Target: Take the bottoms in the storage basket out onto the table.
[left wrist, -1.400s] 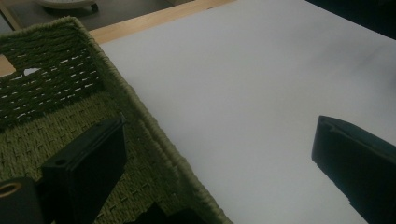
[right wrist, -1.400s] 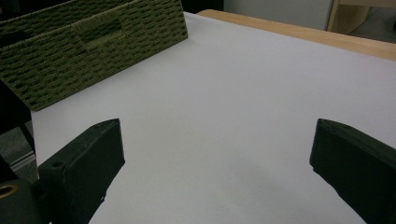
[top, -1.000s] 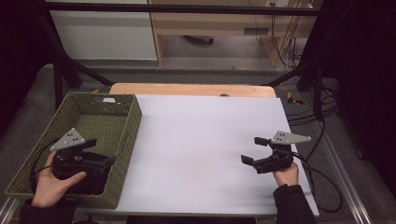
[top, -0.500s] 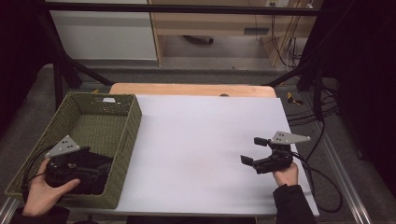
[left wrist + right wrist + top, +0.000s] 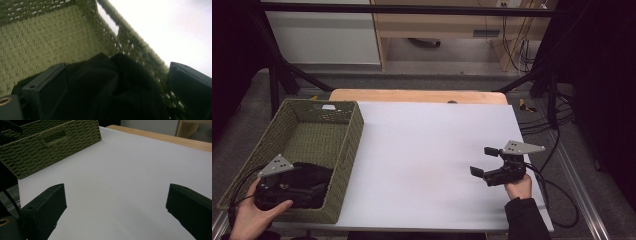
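A black cloth lies bunched in the near end of the green woven basket at the table's left. My left gripper sits low inside that near end, held by a hand. In the left gripper view its jaws stand wide apart, open, with the black cloth heaped between them and the basket's floor beyond. My right gripper hovers open over the white tabletop at the right, with nothing between its jaws.
The basket shows far off in the right gripper view, across the bare white sheet. A wooden board edge runs along the table's far side. Cables trail off the right edge.
My left gripper has drawn back toward the near left corner of the basket and sunk lower over the black cloth. The right gripper has stayed put.
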A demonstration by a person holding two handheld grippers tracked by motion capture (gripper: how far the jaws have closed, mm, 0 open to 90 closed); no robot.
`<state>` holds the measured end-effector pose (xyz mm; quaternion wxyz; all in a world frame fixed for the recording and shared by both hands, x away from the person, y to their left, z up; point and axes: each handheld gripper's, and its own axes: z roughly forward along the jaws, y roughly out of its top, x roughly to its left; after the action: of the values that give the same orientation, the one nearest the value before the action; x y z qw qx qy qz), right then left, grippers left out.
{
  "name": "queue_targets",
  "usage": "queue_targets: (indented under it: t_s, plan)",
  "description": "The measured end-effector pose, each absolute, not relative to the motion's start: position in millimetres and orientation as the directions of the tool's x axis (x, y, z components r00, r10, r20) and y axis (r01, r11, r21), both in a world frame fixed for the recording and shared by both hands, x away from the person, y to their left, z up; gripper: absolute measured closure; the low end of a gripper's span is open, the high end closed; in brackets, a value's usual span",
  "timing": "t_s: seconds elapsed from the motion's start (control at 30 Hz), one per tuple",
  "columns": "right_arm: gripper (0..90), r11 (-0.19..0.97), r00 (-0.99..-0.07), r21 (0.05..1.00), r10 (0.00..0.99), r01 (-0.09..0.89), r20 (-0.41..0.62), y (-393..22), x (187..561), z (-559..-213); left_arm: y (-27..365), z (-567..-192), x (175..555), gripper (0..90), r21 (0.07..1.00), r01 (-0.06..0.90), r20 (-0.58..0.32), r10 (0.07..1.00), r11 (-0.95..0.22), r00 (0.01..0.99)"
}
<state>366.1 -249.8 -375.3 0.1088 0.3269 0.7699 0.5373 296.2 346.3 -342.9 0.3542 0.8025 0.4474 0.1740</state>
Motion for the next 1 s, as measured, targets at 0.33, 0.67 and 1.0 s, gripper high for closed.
queue_targets:
  t_s: [0.33, 0.67, 1.0]
  plan:
    - [3.6, 0.215, -0.762, 0.896, 0.622, 0.388, 0.181, -249.4, 366.6, -375.9, 344.6, -350.0, 296.2, 8.6, 0.679, 0.635, -0.034, 0.849, -0.367, 0.527]
    - [3.6, 0.22, -0.761, 0.892, 0.622, 0.394, 0.183, -249.1, 366.7, -376.2, 340.8, -357.1, 300.4, 17.5, 0.632, 0.666, -0.017, 0.853, -0.395, 0.522]
    - [3.6, 0.222, -0.758, 0.89, 0.625, 0.398, 0.183, -248.7, 367.2, -376.7, 344.4, -355.0, 304.0, 33.2, 0.622, 0.7, -0.073, 0.864, -0.351, 0.498]
